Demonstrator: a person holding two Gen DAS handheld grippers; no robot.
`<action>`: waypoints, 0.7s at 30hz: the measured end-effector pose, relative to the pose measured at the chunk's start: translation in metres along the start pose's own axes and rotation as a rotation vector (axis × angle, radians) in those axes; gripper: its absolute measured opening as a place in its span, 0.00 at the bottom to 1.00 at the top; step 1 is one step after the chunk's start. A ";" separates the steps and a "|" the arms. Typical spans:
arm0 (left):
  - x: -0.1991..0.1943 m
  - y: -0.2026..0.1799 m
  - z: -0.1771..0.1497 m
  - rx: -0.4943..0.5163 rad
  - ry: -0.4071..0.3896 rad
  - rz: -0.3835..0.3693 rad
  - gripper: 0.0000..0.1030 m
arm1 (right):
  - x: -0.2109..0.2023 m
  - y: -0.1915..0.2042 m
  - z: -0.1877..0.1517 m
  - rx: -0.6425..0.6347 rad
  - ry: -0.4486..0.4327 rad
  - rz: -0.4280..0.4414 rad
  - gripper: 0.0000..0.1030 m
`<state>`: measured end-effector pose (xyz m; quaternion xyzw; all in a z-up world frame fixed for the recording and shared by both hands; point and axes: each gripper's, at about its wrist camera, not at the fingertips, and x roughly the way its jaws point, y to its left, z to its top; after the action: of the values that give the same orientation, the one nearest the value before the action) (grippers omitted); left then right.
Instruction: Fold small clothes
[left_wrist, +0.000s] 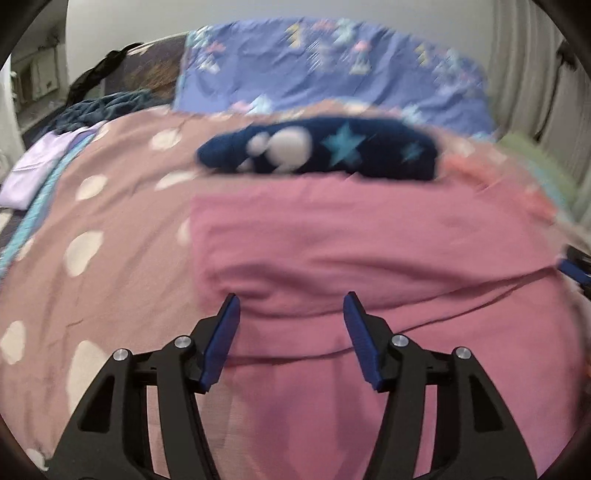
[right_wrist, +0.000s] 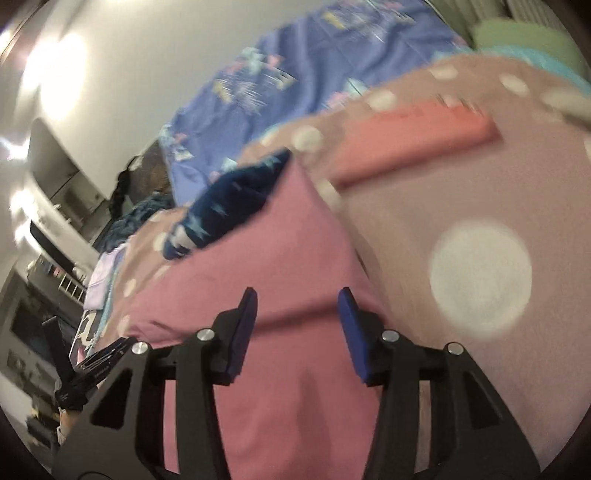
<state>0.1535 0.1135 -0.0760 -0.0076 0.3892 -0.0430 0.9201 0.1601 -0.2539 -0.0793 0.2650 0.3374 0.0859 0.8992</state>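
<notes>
Left claw (left_wrist: 291, 301) open over folded, creased pink garment (left_wrist: 369, 240).

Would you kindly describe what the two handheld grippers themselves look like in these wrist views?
Both the left gripper and right gripper match: matte black angular linkage frames with triangular cut-outs, round silver pivot bolts, and flat ribbed blue fingers. No cables, markings or sleeves show.

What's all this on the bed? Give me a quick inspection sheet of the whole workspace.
Surface: bed cover, dusty pink with white dots.
Job's things: pink garment spread flat; navy star-print garment beyond it; folded coral piece to the right.
Clutter: lilac cloth and teal cloth at the left edge.
Grippers: left gripper open over the pink garment; right gripper open, nothing held.
Cables: nothing seen.
Surroundings: blue patterned pillow, white wall, curtain.
</notes>
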 end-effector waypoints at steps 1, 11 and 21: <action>-0.006 -0.006 0.005 -0.002 -0.029 -0.031 0.56 | 0.000 0.008 0.016 -0.032 -0.007 -0.011 0.47; 0.050 -0.047 -0.002 0.047 0.048 -0.020 0.60 | 0.129 0.049 0.137 -0.226 0.383 -0.275 0.50; 0.053 -0.039 -0.004 0.019 0.053 -0.073 0.64 | 0.194 0.052 0.112 -0.316 0.602 -0.442 0.06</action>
<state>0.1848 0.0701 -0.1145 -0.0120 0.4125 -0.0804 0.9073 0.3815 -0.1918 -0.0897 0.0077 0.6171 0.0150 0.7867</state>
